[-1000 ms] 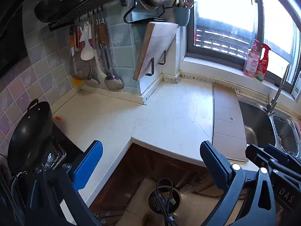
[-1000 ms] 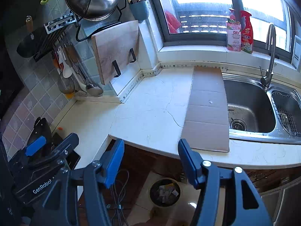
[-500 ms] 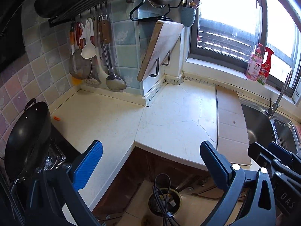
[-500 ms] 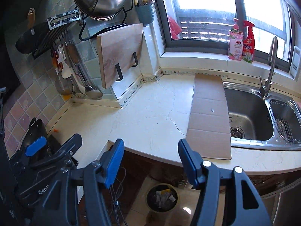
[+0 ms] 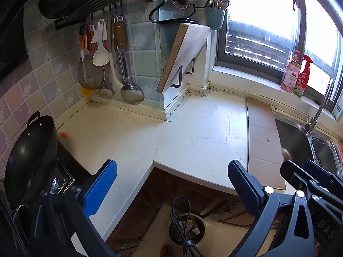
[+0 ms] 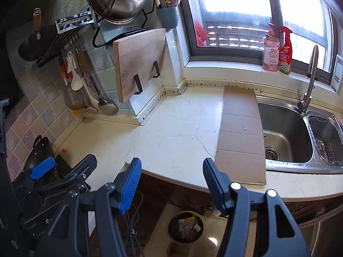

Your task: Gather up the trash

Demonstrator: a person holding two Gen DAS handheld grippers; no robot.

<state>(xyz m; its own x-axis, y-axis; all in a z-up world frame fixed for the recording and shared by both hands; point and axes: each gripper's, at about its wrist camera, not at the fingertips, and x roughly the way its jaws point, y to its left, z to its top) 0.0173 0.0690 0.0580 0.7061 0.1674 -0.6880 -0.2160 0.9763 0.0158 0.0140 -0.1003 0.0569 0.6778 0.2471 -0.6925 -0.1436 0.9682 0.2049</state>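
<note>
We hold both tongs wide and empty over the front edge of the bench (image 6: pixel 171 145), the left tongs (image 5: pixel 171 184) and the right tongs (image 6: pixel 171 180) low in their frames. The only trash we see on it is a small orange scrap (image 5: pixel 63 135) at the left, near the black wok (image 5: pixel 27 160). To do this step well, we should bring the left tongs down over the scrap, close on it gently, and then carry it to the bin (image 6: pixel 186 226) on the floor at the lower middle.
</note>
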